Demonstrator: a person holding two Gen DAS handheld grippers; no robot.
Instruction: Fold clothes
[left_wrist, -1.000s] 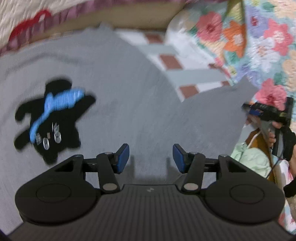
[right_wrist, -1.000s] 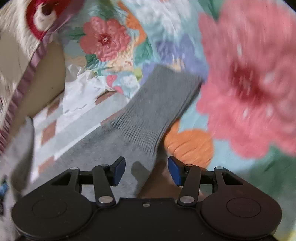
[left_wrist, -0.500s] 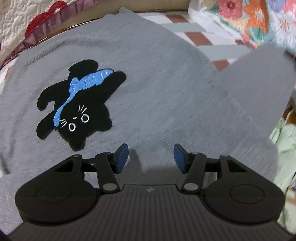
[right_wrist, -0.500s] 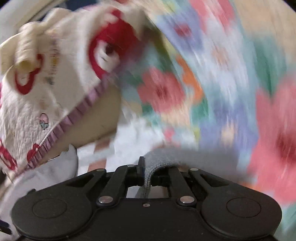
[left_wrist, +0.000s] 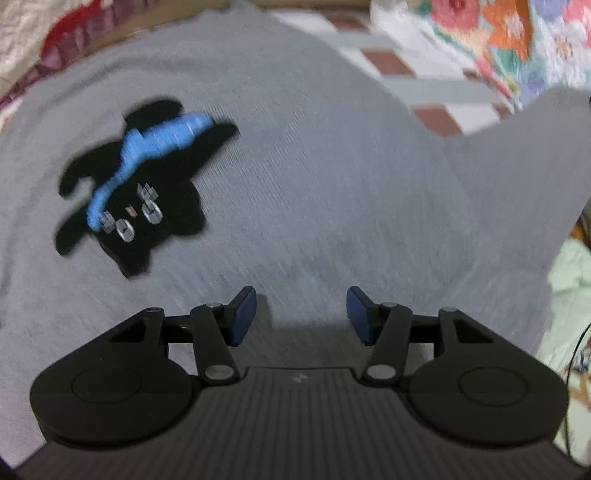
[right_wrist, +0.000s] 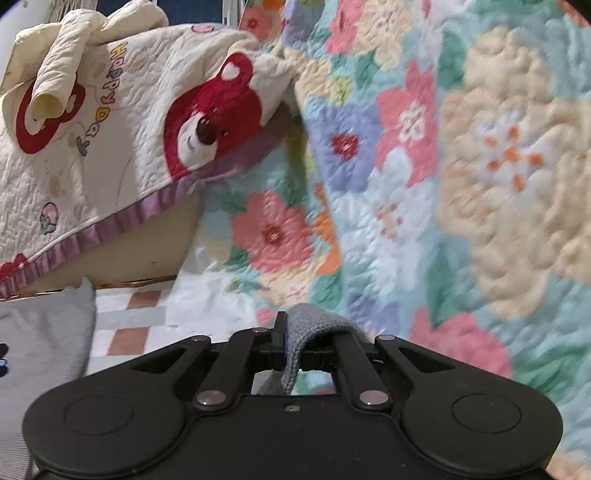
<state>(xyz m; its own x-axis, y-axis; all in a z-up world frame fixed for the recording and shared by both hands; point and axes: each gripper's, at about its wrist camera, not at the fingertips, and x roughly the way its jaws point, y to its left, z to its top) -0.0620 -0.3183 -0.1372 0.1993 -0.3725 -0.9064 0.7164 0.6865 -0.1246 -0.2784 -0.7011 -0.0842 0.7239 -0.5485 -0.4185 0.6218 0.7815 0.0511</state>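
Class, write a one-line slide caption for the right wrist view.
Right tongs shut on the grey knitted sweater's ribbed cuff, lifted before a floral patchwork quilt.

There is one gray sweater (left_wrist: 314, 166) with one black cat patch (left_wrist: 147, 192), two quilts, floral (right_wrist: 443, 166) and bear-printed (right_wrist: 129, 129), and two claws (left_wrist: 301, 314) (right_wrist: 291, 345).

Soft, even indoor light fills both views, without glare; the open black left gripper (left_wrist: 301, 314) throws a faint shadow on the grey knitted sweater (left_wrist: 332, 192) at six o'clock. Motion blur smears the sweater's black cat patch (left_wrist: 140, 192) at nine o'clock. Fisheye bending curves the edges, and the floral quilted blanket (right_wrist: 461, 166) softens toward three o'clock.
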